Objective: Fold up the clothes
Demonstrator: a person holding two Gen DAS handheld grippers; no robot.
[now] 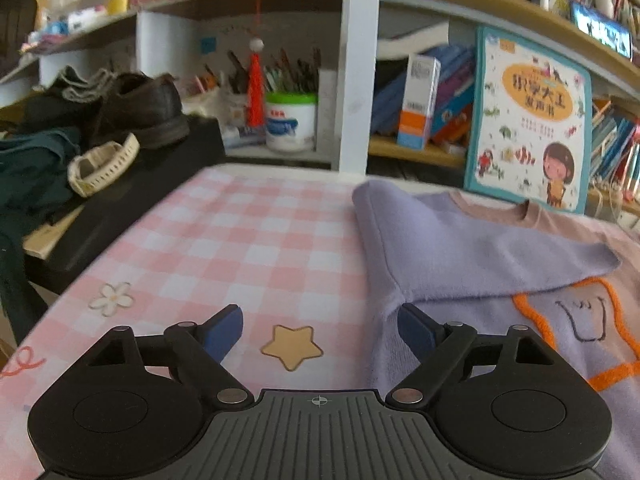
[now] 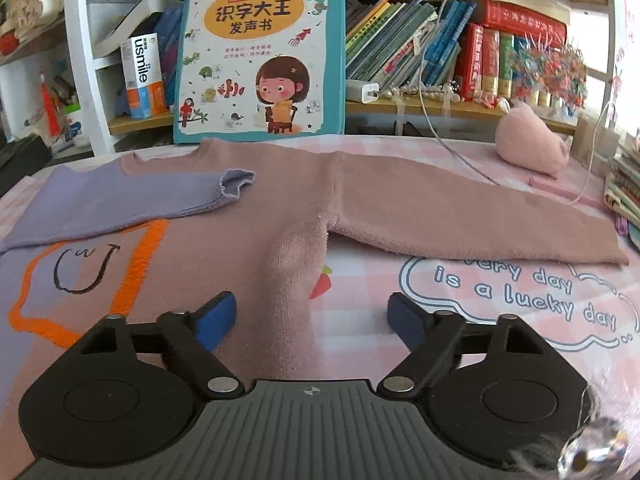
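Note:
A purple and dusty-pink sweater with an orange outline and a drawn smile lies flat on the pink checked tablecloth. Its purple sleeve is folded across the chest; it also shows in the left wrist view. Its pink sleeve lies stretched out to the right. My left gripper is open and empty over the cloth at the sweater's left edge. My right gripper is open and empty over the sweater's right side, below the armpit.
A children's book leans on the bookshelf behind the sweater. A pink plush and a white cable lie at the back right. Dark shoes and a dark garment sit left of the table.

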